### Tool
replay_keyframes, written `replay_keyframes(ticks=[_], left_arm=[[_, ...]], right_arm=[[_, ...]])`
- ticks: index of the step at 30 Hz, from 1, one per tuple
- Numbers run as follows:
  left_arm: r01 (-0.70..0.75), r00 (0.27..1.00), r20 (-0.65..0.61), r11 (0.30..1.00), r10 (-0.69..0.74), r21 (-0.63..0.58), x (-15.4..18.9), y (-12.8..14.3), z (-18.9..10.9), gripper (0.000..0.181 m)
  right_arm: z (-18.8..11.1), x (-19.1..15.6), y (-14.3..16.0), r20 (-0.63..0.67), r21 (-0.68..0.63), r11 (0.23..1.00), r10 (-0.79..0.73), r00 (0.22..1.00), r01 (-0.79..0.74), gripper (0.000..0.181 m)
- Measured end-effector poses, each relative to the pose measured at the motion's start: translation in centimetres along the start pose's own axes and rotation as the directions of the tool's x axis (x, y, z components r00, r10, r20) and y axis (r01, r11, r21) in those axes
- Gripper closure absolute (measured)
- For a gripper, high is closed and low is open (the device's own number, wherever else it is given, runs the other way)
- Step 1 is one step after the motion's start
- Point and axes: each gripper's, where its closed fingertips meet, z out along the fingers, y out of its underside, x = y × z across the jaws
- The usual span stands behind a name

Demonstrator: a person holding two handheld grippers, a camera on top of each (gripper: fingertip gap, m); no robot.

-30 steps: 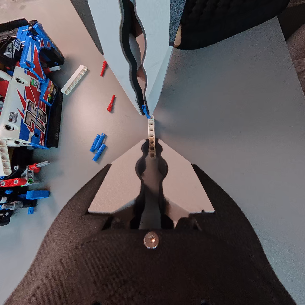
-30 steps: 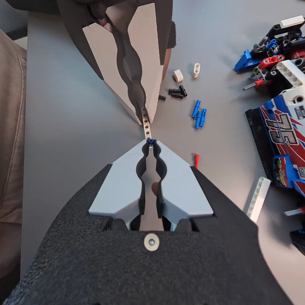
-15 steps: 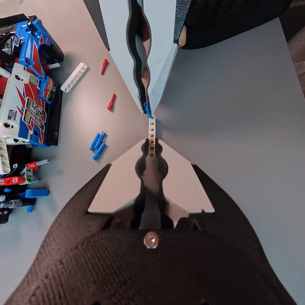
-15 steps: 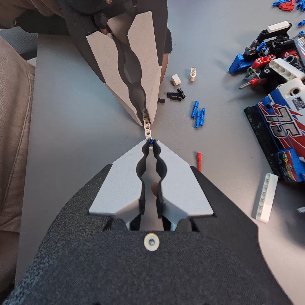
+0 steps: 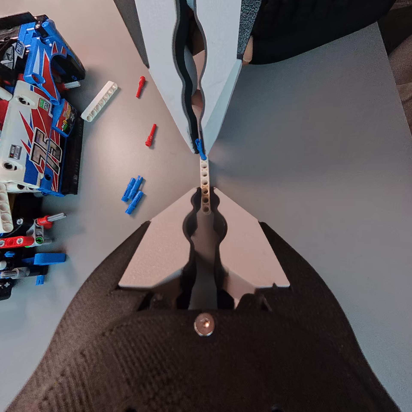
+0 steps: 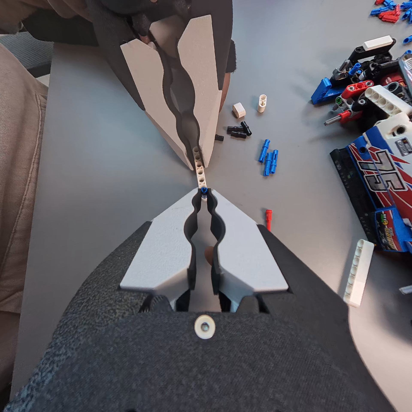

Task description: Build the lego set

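My left gripper (image 5: 205,189) is shut on a white holed beam (image 5: 204,176) and holds it above the grey table. My right gripper (image 6: 204,190) is shut on a small blue pin (image 6: 204,190) and presses it against the beam's far end hole. In the left wrist view the right gripper (image 5: 200,151) comes in from the top with the blue pin (image 5: 200,148) at its tips. In the right wrist view the left gripper (image 6: 197,166) comes in from the top with the beam (image 6: 200,176). The two grippers face each other tip to tip.
A half-built blue, white and red race car (image 5: 33,133) lies at the left, also at the right in the right wrist view (image 6: 383,178). Loose blue pins (image 5: 132,194), red pins (image 5: 150,138), a second white beam (image 5: 99,101), black pins (image 6: 238,131) and small white pieces (image 6: 239,109) lie on the table.
The two grippers have stayed tip to tip with pin and beam. Both views have shifted a little over the table, the car and loose parts sliding slightly in frame.
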Motion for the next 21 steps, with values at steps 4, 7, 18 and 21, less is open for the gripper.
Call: replay_keyframes(ticks=[4,7,18,21], left_arm=[[0.002,1.000,0.000,1.000,-0.002,-0.001,-0.01,0.00,0.00,0.175],[0.000,1.000,0.003,1.000,0.000,-0.004,-0.02,0.00,0.00,0.175],[0.041,0.999,0.001,0.999,-0.041,-0.013,-0.07,0.00,0.03,0.175],[0.040,0.999,0.011,0.999,-0.040,-0.017,-0.11,0.01,0.03,0.175]], right_arm=[[0.07,-0.01,0.03,-0.037,-0.051,0.996,-0.081,0.996,0.079,0.178],[0.09,-0.18,0.12,-0.037,-0.097,0.988,-0.123,0.992,0.119,0.178],[0.12,-0.29,0.10,0.012,-0.008,1.000,-0.013,1.000,0.013,0.178],[0.18,0.07,0.03,-0.029,0.005,1.000,-0.011,1.000,0.011,0.178]])
